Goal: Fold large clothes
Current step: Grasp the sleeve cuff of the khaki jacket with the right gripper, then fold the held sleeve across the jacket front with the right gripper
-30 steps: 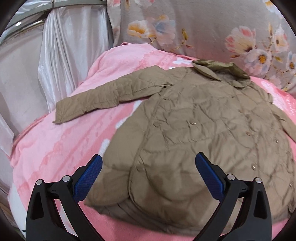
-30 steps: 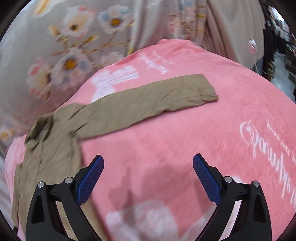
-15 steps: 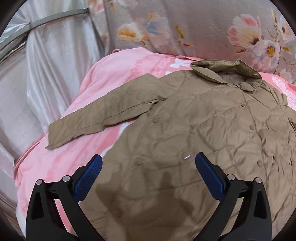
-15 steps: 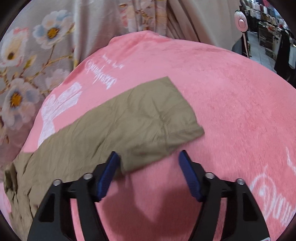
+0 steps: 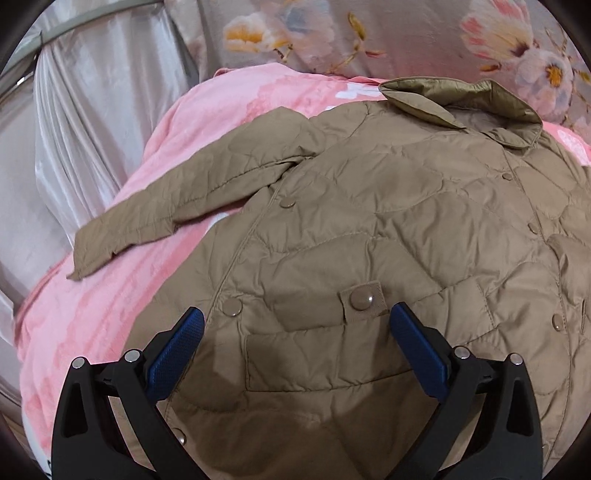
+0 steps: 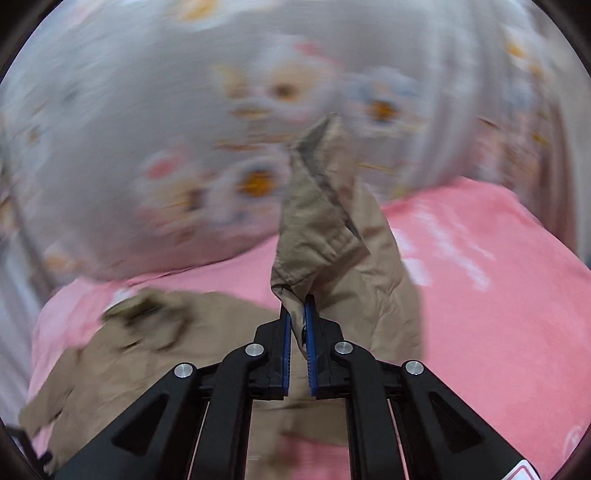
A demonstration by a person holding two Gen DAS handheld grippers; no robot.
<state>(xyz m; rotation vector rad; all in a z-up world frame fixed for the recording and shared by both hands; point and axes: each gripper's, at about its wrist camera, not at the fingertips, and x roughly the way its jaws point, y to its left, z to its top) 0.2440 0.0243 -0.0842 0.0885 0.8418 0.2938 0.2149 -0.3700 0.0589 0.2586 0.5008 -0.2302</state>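
A tan quilted jacket (image 5: 388, 229) lies front up on a pink blanket (image 5: 110, 295), collar (image 5: 458, 96) at the far end. Its left sleeve (image 5: 177, 206) stretches out to the left. My left gripper (image 5: 295, 332) is open, low over the jacket's pocket flap (image 5: 362, 299), touching nothing. My right gripper (image 6: 297, 317) is shut on the cuff of the jacket's other sleeve (image 6: 325, 229) and holds it lifted above the blanket (image 6: 498, 295). The jacket body (image 6: 166, 339) lies blurred to its left.
A flowered grey curtain (image 5: 406, 33) hangs behind the bed; it also fills the right wrist view (image 6: 184, 129). A silvery white drape (image 5: 92, 110) hangs at the bed's left edge.
My right gripper closed on the right sleeve's cuff and lifted it, swinging toward the jacket. My left gripper moved forward and lower over the jacket's front.
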